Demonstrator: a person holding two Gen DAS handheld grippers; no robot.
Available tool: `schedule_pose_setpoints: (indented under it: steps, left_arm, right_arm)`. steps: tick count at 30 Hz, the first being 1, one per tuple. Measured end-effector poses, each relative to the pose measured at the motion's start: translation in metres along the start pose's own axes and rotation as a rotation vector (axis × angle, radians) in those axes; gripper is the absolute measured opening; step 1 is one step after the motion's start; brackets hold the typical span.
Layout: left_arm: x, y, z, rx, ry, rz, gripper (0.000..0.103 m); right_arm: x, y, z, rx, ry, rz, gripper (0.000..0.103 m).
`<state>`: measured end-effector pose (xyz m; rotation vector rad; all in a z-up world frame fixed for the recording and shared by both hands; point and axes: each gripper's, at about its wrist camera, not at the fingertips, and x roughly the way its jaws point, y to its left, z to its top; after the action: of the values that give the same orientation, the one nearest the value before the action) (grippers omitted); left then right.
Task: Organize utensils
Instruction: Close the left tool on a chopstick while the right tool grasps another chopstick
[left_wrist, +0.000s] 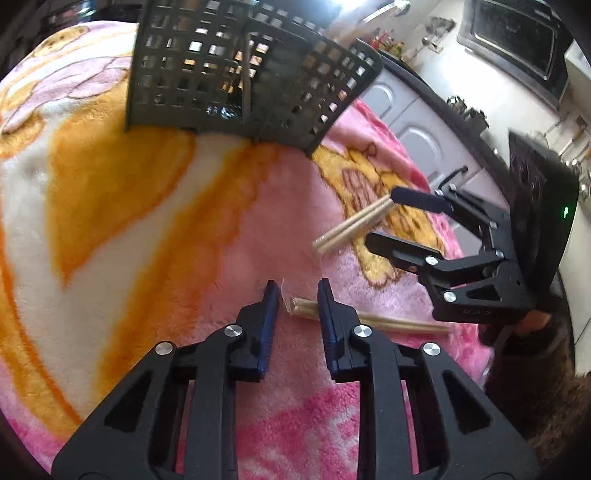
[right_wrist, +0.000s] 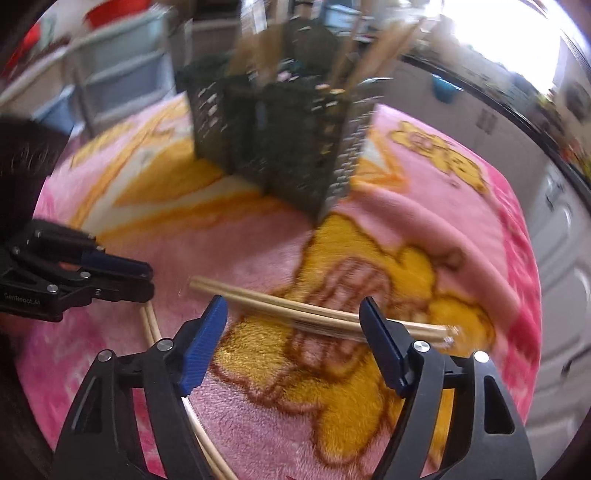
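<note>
Two pairs of wooden chopsticks lie on a pink and orange blanket (left_wrist: 221, 236). My left gripper (left_wrist: 295, 291) is open, its fingers on either side of the end of one pair (left_wrist: 388, 322), low over the blanket. My right gripper (right_wrist: 293, 308) is open wide, straddling the other pair (right_wrist: 280, 307); it also shows in the left wrist view (left_wrist: 384, 218) around that pair (left_wrist: 351, 227). A black lattice utensil holder (left_wrist: 236, 74) stands at the far side, holding chopsticks (right_wrist: 369, 48). The left gripper (right_wrist: 144, 280) shows in the right wrist view over its pair (right_wrist: 151, 325).
The blanket (right_wrist: 406, 240) covers a round table. White cabinets (left_wrist: 417, 136) and a counter with a microwave (left_wrist: 517, 40) stand beyond the far right edge. Drawers (right_wrist: 118, 70) stand behind the holder (right_wrist: 280, 140) in the right wrist view.
</note>
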<state>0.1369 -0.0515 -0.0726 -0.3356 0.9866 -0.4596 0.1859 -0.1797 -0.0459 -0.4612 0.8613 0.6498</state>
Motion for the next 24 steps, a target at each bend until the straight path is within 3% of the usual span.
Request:
schedule_pose_setpoints:
  steps: [1, 3, 11, 19, 24]
  left_arm:
    - [0.0, -0.002, 0.0, 0.017, 0.001, 0.017, 0.015]
    - [0.001, -0.001, 0.0, 0.015, 0.003, 0.038, 0.002]
    - [-0.012, 0.009, 0.002, 0.016, -0.007, 0.037, 0.001]
    - [-0.037, 0.029, 0.003, -0.033, -0.072, 0.062, 0.0]
    - [-0.053, 0.036, 0.006, -0.047, -0.122, 0.063, 0.0]
  right_arm:
    - [0.003, 0.003, 0.002, -0.026, 0.008, 0.015, 0.069]
    - [0.008, 0.01, 0.005, -0.082, 0.026, 0.05, 0.069]
    - [0.03, 0.032, 0.02, -0.244, 0.087, 0.088, 0.058]
    - [0.04, 0.048, 0.042, -0.265, 0.09, 0.147, 0.011]
    - [0.031, 0.056, 0.051, -0.252, 0.041, 0.127, 0.006]
